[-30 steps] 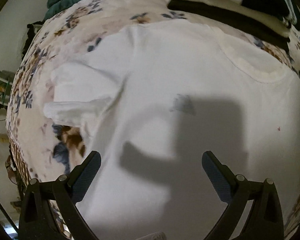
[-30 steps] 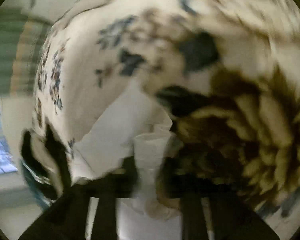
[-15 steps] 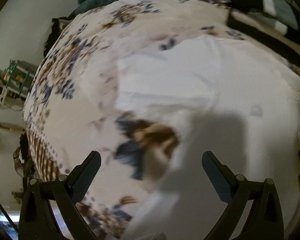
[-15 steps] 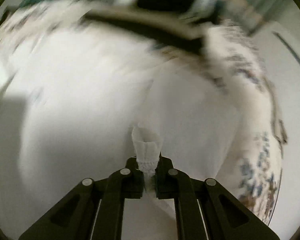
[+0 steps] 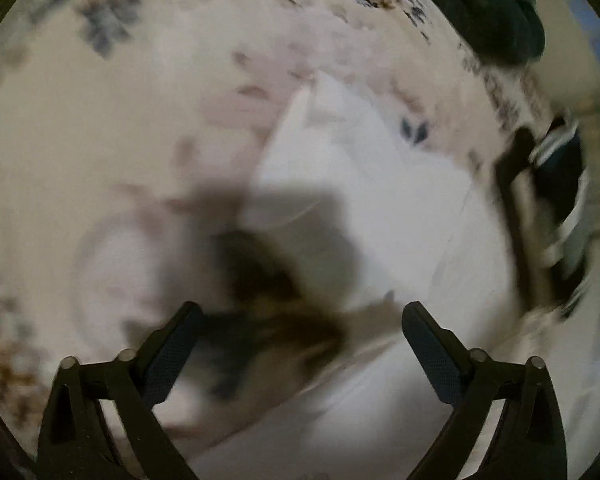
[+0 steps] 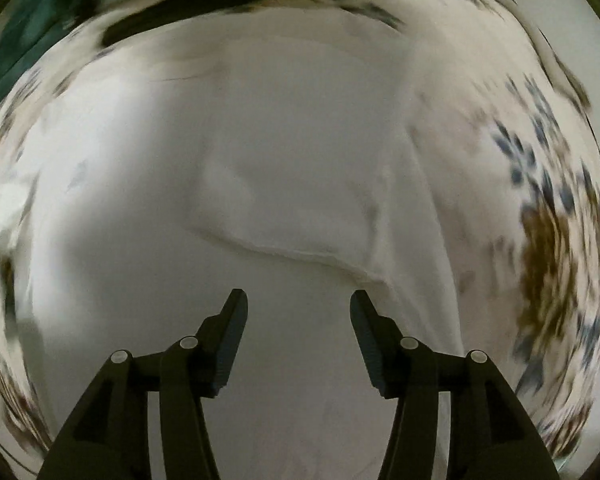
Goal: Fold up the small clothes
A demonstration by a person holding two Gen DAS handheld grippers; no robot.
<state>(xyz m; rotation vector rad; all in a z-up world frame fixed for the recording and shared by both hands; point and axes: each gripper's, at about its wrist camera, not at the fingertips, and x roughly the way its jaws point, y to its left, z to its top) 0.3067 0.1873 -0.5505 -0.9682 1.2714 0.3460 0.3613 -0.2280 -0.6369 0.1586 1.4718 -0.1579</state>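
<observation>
A small white shirt (image 6: 284,168) lies spread on the floral bedspread (image 6: 548,208). One side lies folded over its middle, with a hemmed edge (image 6: 300,254) running across. My right gripper (image 6: 298,312) is open and empty, just above the shirt, below that edge. In the blurred left wrist view the shirt (image 5: 380,184) lies to the right, one corner pointing up. My left gripper (image 5: 300,332) is open and empty over the bedspread (image 5: 80,152) at the shirt's left edge.
Dark green cloth (image 5: 496,12) and a dark striped garment (image 5: 560,208) lie at the far side of the bed; the green cloth also shows in the right wrist view (image 6: 32,36). A black strip (image 6: 204,4) lies beyond the shirt.
My right gripper has let go of the white cloth it pinched and opened; that part now lies folded on the shirt. My left gripper swung left, off the shirt, towards the bedspread.
</observation>
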